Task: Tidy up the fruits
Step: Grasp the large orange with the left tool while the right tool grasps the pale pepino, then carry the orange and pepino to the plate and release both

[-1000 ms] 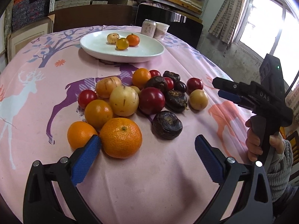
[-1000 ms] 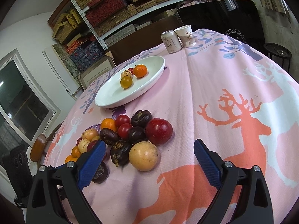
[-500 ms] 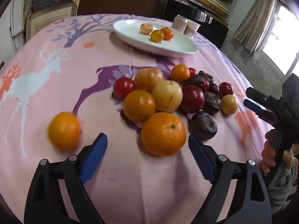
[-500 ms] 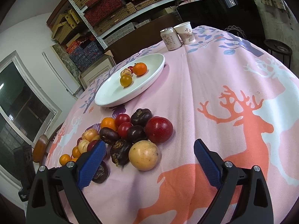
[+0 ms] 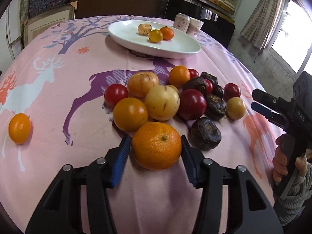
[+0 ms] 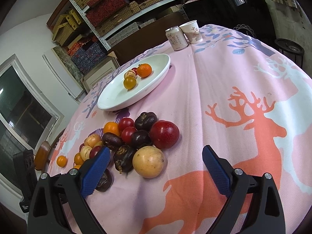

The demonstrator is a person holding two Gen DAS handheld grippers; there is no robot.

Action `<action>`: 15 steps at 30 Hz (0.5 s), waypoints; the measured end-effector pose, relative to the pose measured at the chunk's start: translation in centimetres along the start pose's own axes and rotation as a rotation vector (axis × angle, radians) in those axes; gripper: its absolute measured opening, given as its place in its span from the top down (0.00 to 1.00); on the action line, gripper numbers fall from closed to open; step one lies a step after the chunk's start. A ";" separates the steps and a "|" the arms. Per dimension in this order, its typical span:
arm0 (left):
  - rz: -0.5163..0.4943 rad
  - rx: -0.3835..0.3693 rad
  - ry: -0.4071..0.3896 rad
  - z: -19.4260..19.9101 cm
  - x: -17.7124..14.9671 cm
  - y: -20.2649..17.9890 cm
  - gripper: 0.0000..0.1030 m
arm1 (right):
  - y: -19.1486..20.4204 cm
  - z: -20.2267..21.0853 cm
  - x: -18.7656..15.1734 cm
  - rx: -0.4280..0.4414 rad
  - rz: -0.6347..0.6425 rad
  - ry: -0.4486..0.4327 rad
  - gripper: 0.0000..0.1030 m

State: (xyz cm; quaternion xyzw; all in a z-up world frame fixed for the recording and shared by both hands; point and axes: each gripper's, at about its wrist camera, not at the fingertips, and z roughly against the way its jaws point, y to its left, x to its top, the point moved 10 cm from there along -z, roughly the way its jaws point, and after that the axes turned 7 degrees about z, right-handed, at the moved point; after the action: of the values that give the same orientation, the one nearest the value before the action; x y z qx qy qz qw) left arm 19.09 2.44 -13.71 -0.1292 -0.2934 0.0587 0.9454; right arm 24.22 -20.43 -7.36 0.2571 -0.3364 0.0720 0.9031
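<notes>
Left gripper [image 5: 156, 154] now closed onto big orange [image 5: 157, 145], near edge of pile on bench | small orange [image 5: 19, 128] rolled off far left | right gripper [image 6: 154, 170] open, idle | next probably: carry to plate [image 5: 181, 49]

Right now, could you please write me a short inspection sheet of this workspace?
Surface: round table under a pink deer-print cloth.
Job's things: white plate holding a few small fruits; mixed fruit pile on the cloth; one small orange lying apart.
Clutter: drink can and paper cup beyond the plate.
Grippers: left gripper closed around a large orange; right gripper open, empty.
Cables: nothing seen.
Surroundings: shelves of boxes, windows.
</notes>
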 end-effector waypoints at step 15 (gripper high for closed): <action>0.046 -0.017 -0.011 0.3 0.1 0.8 0.54 | 2.2 -2.7 -2.1 -0.061 0.170 0.171 0.42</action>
State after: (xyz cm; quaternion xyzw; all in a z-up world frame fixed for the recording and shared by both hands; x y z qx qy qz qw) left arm 19.00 3.23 -13.67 -0.1434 -0.2961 0.0788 0.9410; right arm 23.45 -17.02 -9.57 0.1929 -0.2807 0.1597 0.9265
